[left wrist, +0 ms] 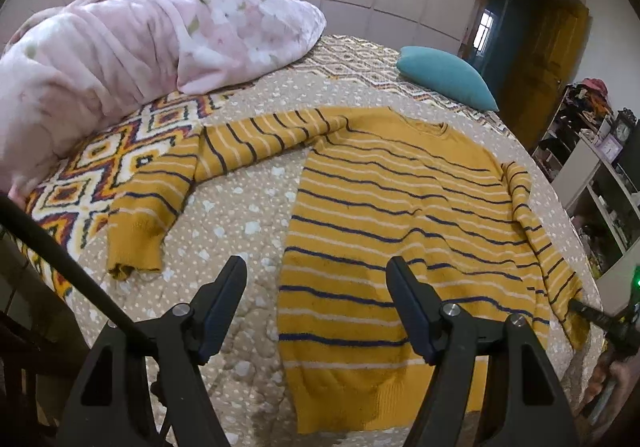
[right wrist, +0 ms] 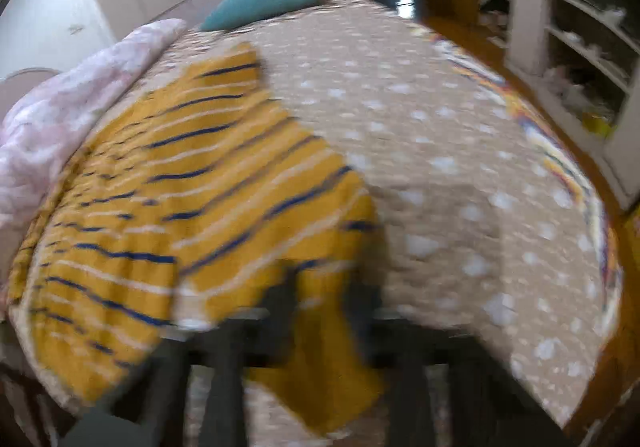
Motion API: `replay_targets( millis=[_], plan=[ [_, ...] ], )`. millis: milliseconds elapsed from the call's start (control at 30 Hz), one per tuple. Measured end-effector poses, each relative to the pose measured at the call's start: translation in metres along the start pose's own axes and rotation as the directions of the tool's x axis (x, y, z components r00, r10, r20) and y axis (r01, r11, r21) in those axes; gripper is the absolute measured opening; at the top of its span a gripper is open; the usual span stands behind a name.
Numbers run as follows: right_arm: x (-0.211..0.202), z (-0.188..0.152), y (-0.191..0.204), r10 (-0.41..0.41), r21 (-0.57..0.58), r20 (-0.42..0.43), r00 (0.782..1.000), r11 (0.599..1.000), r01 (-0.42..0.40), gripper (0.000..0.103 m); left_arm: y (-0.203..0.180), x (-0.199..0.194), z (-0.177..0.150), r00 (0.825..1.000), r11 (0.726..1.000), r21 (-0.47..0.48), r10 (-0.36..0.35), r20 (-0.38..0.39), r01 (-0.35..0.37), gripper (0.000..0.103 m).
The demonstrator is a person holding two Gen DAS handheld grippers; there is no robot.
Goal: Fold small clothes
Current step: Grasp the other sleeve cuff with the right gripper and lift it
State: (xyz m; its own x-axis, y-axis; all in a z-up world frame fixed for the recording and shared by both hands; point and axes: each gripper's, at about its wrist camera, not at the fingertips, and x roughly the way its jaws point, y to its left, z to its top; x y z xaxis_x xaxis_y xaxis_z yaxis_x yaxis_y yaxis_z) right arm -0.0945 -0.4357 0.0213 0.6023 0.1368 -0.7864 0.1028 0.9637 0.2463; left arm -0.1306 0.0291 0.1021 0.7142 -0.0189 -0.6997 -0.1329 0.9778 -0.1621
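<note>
Left gripper [left wrist: 316,299] held apart above sweater [left wrist: 400,231] hem, nothing between. Right gripper [right wrist: 320,311] clamped on sleeve [right wrist: 320,327]; view blurred. Sweater spread flat on bed [left wrist: 240,215]. Beyond: blanket [left wrist: 140,39], pillow [left wrist: 444,75].

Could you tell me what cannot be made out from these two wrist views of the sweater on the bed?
- Right wrist view: motion blur smears the right hand-held gripper; whether its pads pinch the striped sweater's sleeve cuff is unclear.
- Left wrist view: the left hand-held gripper, open, hides part of the sweater's hem.
- Left wrist view: shelf contents are too small to identify.
</note>
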Motion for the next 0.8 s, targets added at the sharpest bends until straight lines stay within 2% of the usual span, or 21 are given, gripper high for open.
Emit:
replay_targets(
  millis=[33,100,200,267,300,400,467,533,667,800],
  plan=[
    [-0.008,0.007,-0.005,0.042,0.017,0.017,0.999,0.999,-0.042,0.013,0.0,-0.003,0.002,1.0,1.0,0.005,0.008,0.014,-0.008,0.071],
    [-0.029,0.023,-0.021,0.018,0.034,0.075,0.997,0.999,-0.02,0.013,0.004,-0.007,0.003,0.999,1.0,0.01,0.025,0.034,-0.026,0.071],
    [-0.063,0.057,-0.074,-0.091,0.157,0.148,0.985,0.985,0.068,0.013,0.012,-0.012,0.003,0.998,0.999,0.0,0.039,0.052,-0.039,0.071],
    [-0.082,0.081,-0.118,-0.229,0.258,0.168,0.959,0.949,0.182,0.013,0.019,-0.012,0.003,0.998,0.999,-0.013,0.04,0.053,-0.039,0.071],
    [-0.085,0.088,-0.13,-0.268,0.286,0.165,0.949,0.934,0.214,0.012,0.022,-0.011,0.003,0.998,0.999,-0.02,0.041,0.051,-0.04,0.071],
    [-0.093,0.108,-0.153,-0.307,0.359,0.147,0.94,0.902,0.238,0.012,0.029,-0.009,0.001,0.998,0.998,-0.031,0.051,0.047,-0.05,0.071],
    [-0.093,0.12,-0.136,-0.329,0.334,0.153,0.932,0.905,0.265,0.011,0.035,-0.007,0.0,0.997,0.998,-0.037,0.055,0.045,-0.054,0.071],
    [-0.087,0.133,-0.103,-0.313,0.275,0.159,0.936,0.925,0.262,0.011,0.04,-0.006,-0.003,0.998,0.998,-0.043,0.057,0.042,-0.055,0.071],
    [-0.054,0.154,-0.004,-0.157,0.127,0.138,0.978,0.982,0.139,0.012,0.051,-0.007,-0.009,0.998,0.997,-0.056,0.052,0.044,-0.05,0.071],
    [-0.007,0.166,0.113,0.008,-0.039,0.073,0.997,0.999,-0.005,0.012,0.064,-0.009,-0.017,0.997,0.997,-0.058,0.06,0.054,-0.057,0.071]
  ],
)
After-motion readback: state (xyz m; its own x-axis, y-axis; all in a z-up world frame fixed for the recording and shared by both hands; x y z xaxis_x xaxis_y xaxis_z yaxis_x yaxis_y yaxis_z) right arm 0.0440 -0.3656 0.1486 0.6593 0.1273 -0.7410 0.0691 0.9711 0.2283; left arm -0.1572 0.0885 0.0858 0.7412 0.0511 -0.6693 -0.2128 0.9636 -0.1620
